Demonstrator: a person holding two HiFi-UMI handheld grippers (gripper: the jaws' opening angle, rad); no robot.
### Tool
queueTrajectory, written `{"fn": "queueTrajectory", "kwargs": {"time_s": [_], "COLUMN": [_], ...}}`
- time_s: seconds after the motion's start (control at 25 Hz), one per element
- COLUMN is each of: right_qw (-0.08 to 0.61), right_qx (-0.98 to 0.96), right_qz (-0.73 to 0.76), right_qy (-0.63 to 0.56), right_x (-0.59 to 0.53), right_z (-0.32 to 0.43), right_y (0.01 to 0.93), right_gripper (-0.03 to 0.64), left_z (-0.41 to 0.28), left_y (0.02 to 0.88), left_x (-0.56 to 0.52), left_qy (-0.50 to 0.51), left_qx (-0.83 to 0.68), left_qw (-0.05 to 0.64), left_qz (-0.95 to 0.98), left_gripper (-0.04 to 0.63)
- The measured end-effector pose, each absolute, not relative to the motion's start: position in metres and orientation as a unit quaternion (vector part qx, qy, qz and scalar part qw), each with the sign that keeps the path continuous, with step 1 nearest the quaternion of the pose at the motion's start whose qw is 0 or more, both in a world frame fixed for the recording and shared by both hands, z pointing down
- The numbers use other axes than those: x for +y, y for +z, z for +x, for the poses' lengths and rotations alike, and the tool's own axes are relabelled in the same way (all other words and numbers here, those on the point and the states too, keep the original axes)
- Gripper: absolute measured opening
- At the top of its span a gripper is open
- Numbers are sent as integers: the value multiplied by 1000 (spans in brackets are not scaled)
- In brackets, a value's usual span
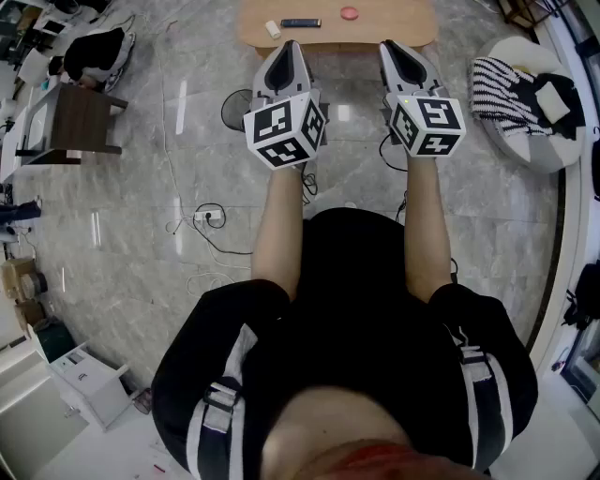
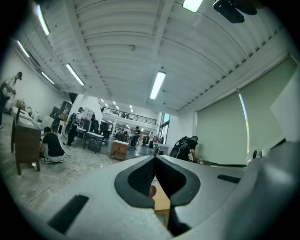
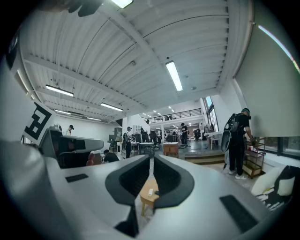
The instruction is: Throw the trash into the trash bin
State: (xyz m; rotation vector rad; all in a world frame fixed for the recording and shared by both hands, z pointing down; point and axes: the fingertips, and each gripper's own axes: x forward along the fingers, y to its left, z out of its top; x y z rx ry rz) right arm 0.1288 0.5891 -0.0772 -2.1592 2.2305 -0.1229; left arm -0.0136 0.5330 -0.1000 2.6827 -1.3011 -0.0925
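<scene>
**Left gripper** (image 1: 288, 45): jaws together with nothing between them. Held level, aimed at 12 o'clock.

**Right gripper** (image 1: 399, 45): alongside it, jaws likewise closed and empty. Both are probably carried forward ready for a pick-up not yet begun.

**Table** (image 1: 394, 28): at 12 o'clock, just beyond the tips. It bears a white scrap (image 1: 273, 29), probably the trash, a black bar (image 1: 300, 22) and a red disc (image 1: 349, 13). Its near edge faces the person, so the approach is open.

**Trash bin**: none identifiable.

**Floor**: cables (image 1: 211, 220) at 9 o'clock, side table (image 1: 80, 117) at 10 o'clock, beanbag (image 1: 511, 131) at 2 o'clock. The middle lane is free.
</scene>
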Motion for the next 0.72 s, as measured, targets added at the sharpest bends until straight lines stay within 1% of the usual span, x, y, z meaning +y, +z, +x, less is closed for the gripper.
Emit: {"fn": "queueTrajectory", "kwargs": {"time_s": [0.12, 0.44, 0.72], "right_qw": [37, 48, 56], "right_qx": [709, 704, 711], "right_qz": [-703, -708, -700], "right_qy": [-40, -36, -21], "right_x": [586, 579, 569], "right_z": [138, 152, 157], "right_y": [-78, -81, -85], "right_gripper": [28, 28, 28], "left_z": [-11, -21, -22], "left_y": [-100, -97, -98], "left_x": [528, 513, 503], "left_qy": [-33, -41, -53], "left_qx": [-435, -453, -460], "left_qw": [81, 90, 80], "left_qz": [896, 886, 883], "left_gripper": [6, 6, 6]}}
